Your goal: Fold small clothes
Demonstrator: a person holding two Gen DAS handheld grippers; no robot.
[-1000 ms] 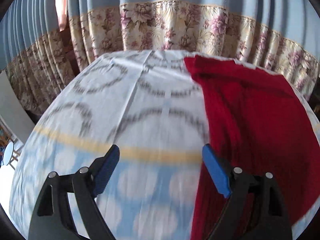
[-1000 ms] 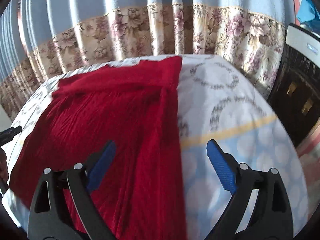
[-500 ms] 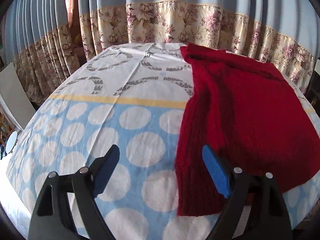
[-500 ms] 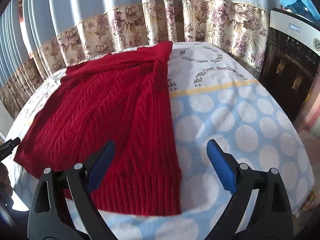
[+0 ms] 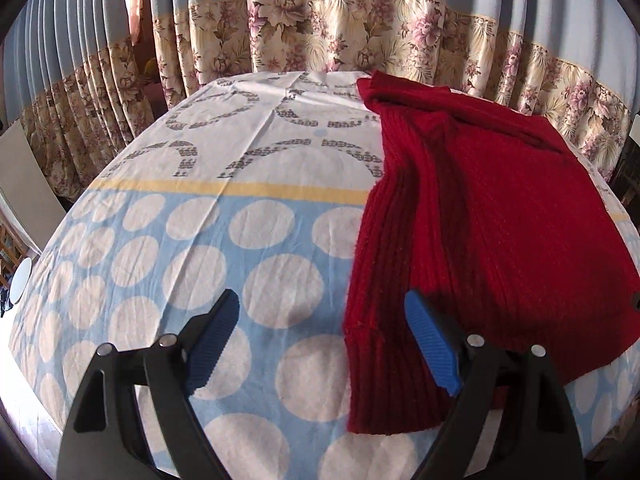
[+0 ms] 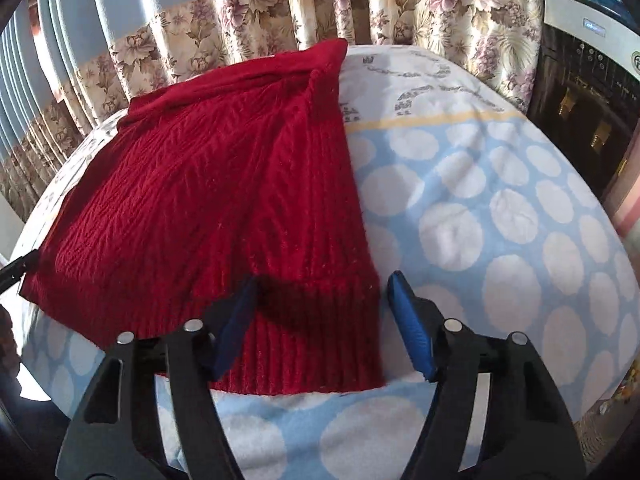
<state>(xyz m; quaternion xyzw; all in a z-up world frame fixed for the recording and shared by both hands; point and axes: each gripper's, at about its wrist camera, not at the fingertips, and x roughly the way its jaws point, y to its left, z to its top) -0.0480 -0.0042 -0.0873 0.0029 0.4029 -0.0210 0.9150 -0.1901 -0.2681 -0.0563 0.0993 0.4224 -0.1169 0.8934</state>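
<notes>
A red knitted sweater (image 5: 480,216) lies flat on the table, its ribbed hem toward me. In the left wrist view my left gripper (image 5: 322,344) hangs open over the sweater's near left hem corner; the right pad is over the knit, the left pad over bare cloth. In the right wrist view the same sweater (image 6: 208,200) fills the left half. My right gripper (image 6: 320,320) straddles the near right hem corner and its jaws are closing, with the ribbed hem between them and the pads not pressing on it.
A blue tablecloth with white dots (image 5: 160,264) covers the round table, also seen as the tablecloth (image 6: 500,220). Floral-bordered blue curtains (image 5: 360,28) hang behind. A dark appliance (image 6: 580,92) stands at the right. A black tip of the other gripper (image 6: 16,268) shows at the left edge.
Both grippers drew back toward the near hem and lowered over its corners. The right gripper's jaws have narrowed around the hem corner. The left gripper's opening is unchanged.
</notes>
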